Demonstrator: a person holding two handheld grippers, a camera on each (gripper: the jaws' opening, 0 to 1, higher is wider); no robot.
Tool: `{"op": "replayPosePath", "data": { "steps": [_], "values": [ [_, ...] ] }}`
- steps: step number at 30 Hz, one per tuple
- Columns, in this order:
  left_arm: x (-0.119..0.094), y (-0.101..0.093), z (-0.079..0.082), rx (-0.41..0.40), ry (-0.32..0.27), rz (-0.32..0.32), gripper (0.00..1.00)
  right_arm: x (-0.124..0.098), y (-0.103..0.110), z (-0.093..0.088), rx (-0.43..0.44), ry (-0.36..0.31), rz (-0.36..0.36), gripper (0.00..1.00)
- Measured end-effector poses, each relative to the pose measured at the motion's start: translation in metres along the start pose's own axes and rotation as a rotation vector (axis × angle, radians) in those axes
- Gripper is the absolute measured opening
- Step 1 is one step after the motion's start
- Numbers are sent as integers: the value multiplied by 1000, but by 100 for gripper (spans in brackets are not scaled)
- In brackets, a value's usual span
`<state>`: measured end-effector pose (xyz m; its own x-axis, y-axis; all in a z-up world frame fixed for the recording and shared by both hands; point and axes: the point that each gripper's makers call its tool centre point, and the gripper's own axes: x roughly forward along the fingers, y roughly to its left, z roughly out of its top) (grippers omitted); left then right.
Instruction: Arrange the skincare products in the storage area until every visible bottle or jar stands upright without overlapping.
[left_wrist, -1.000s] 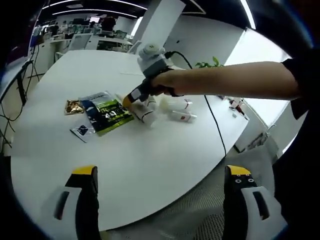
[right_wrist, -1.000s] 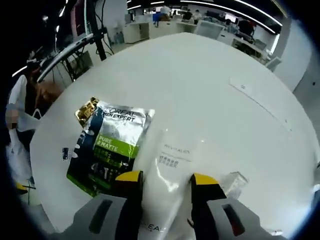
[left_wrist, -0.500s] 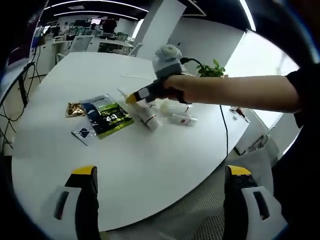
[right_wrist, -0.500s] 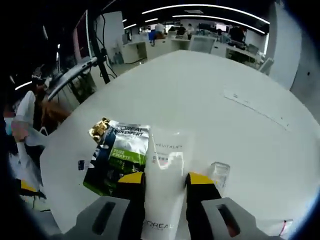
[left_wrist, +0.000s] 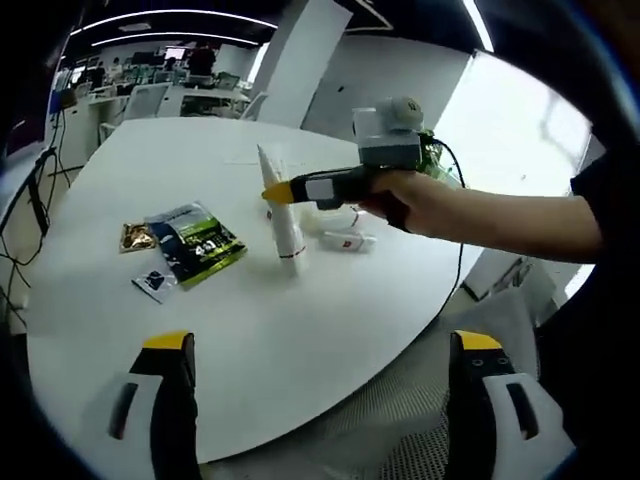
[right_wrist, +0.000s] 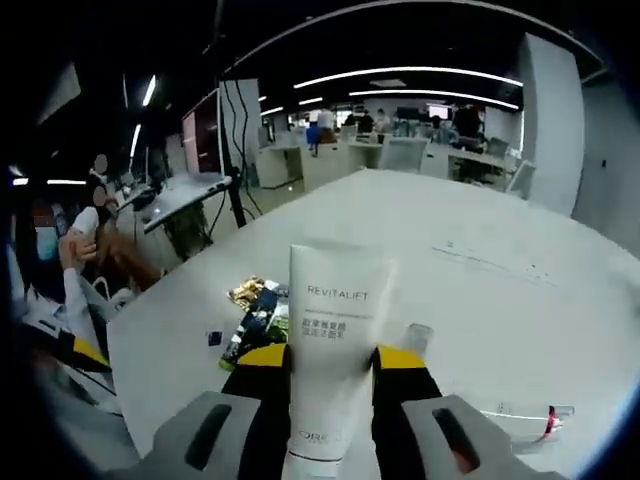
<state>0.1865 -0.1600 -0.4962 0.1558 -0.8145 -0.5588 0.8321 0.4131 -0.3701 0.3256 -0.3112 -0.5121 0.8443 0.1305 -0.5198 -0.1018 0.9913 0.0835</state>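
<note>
Right claw (right_wrist: 331, 356) is clamped on the white squeeze tube printed "REVITALIFT" (right_wrist: 335, 340); I see its yellow-tipped jaws pressed against both sides of the tube's lower body in the right gripper view. In the left gripper view the same right claw (left_wrist: 278, 192) comes in from the right, held by a person's hand (left_wrist: 400, 195), and the white tube (left_wrist: 281, 215) stands nearly upright, crimped end up and slightly tilted, with its lower end at or just above the white round bench (left_wrist: 300, 330); I cannot tell whether it touches. Left claw (left_wrist: 325, 345) is unloaded, its two yellow-tipped jaws spread wide apart low over the near edge of the bench, well apart from the products. To the left of the tube a green and dark foil sachet (left_wrist: 195, 243) lies flat, with a small gold foil packet (left_wrist: 136, 237) just beside its far left corner and a small dark square sample packet (left_wrist: 152, 282) near its near left corner. Behind the tube, on the side of the hand, a small white tube with a red mark (left_wrist: 346, 241) lies on its side on the bench. In the right gripper view the green sachet (right_wrist: 258, 325) and gold packet (right_wrist: 246, 291) sit left of the held tube, and a small clear jar-like item (right_wrist: 415, 338) shows just right of it, too blurred to identify further. Desks and chairs of an office show beyond the bench.
</note>
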Motion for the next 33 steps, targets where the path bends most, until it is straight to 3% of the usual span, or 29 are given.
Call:
{"op": "replayPosePath", "data": {
  "steps": [6, 10, 15, 18, 28, 33],
  "values": [
    [0, -9, 4, 39, -1, -4, 99, -33, 11, 2, -3, -56, -11, 21],
    [0, -13, 11, 61, -12, -4, 98, -59, 24, 18, 2, -111, -7, 21],
    [3, -23, 31, 97, -49, -11, 94, -95, 44, 40, 3, -196, 31, 21],
    [5, -30, 40, 113, -67, -21, 89, -116, 56, 49, 15, -232, 56, 21],
    [16, -49, 78, 206, -146, -40, 73, -151, 83, 53, -10, -258, 97, 21],
    [12, -56, 94, 248, -225, -27, 51, -165, 101, 59, -23, -292, 123, 22]
  ]
}}
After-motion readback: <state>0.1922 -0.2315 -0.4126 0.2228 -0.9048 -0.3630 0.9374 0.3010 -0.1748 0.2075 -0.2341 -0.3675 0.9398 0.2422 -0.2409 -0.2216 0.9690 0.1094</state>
